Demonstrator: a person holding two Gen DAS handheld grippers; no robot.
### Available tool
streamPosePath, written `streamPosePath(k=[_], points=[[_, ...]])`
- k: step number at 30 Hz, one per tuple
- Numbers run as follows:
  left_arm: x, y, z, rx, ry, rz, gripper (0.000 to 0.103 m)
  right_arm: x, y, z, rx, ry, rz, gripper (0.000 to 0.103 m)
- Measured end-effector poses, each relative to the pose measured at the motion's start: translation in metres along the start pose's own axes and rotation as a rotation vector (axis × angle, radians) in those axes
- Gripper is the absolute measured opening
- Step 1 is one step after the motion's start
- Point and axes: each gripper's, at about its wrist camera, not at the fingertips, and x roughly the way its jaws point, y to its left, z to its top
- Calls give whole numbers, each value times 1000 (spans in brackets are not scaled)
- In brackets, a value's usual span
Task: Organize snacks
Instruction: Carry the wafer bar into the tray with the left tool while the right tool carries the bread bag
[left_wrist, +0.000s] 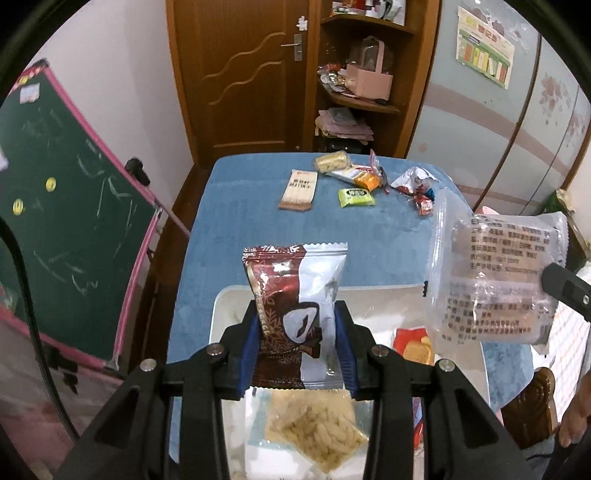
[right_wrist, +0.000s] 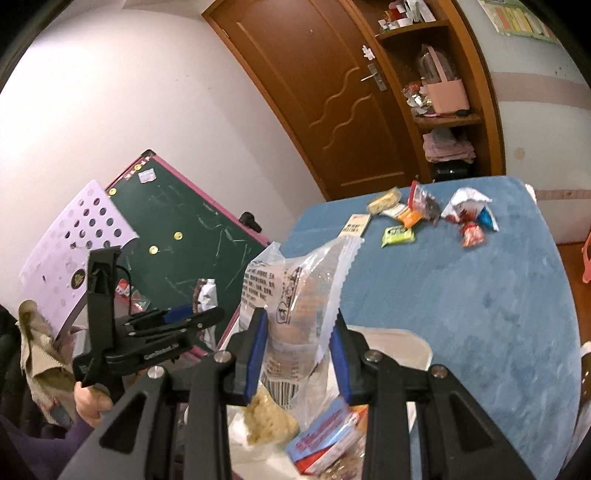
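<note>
A: Left claw (left_wrist: 295, 345) — what have you got in it?

B: You are grasping a maroon-and-white snack packet (left_wrist: 295, 314), upright, blue pads pressed on both of its sides. It hangs above the white tray (left_wrist: 221, 306) at the near end of the bench (left_wrist: 240, 229) (blue plush cover).

A: Right claw (right_wrist: 298, 360)?

B: Clenched on a clear bag of brown cakes (right_wrist: 291, 295), black print on the wrapper. The pads pinch its lower part; the serrated top edge leans toward the far right. From the left wrist view the same bag floats at the right, above the tray's right side.

A: Inside the tray?

B: A clear pack of pale puffed sticks (left_wrist: 317, 428) lies under your left claw. To the right of it sits a red-and-orange pack, half hidden. The right wrist view shows a blue-and-red pack (right_wrist: 325, 435) at the near edge, beside a pale crumbly snack.

A: Loose items on the bench?

B: All at the far end, well apart from the tray. A long beige wafer pack (left_wrist: 298, 190) on the left, a green packet (left_wrist: 355, 196) just right of it. Behind those lie a yellowish bar (left_wrist: 331, 161) and an orange pack (left_wrist: 365, 181). A silver-red wrapper (left_wrist: 413, 181) and a small red one (left_wrist: 424, 206) sit farthest right.

A: Surroundings?

B: Green chalkboard (left_wrist: 74, 221) with pink frame leans at the left. A brown door (left_wrist: 243, 74) stands beyond the bench.
</note>
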Motion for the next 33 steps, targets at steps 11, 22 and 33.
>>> streamPosePath(k=[11,22,33], points=[[18,-9,-46,-12,33,21,36,4,13,-39,27,8,11,33],[28,-17,-62,8,52,43,36,34,18,-62,10,92,-53,33],[44,-17,-73,20,107,48,37,66,15,-75,18,179,-81,33]])
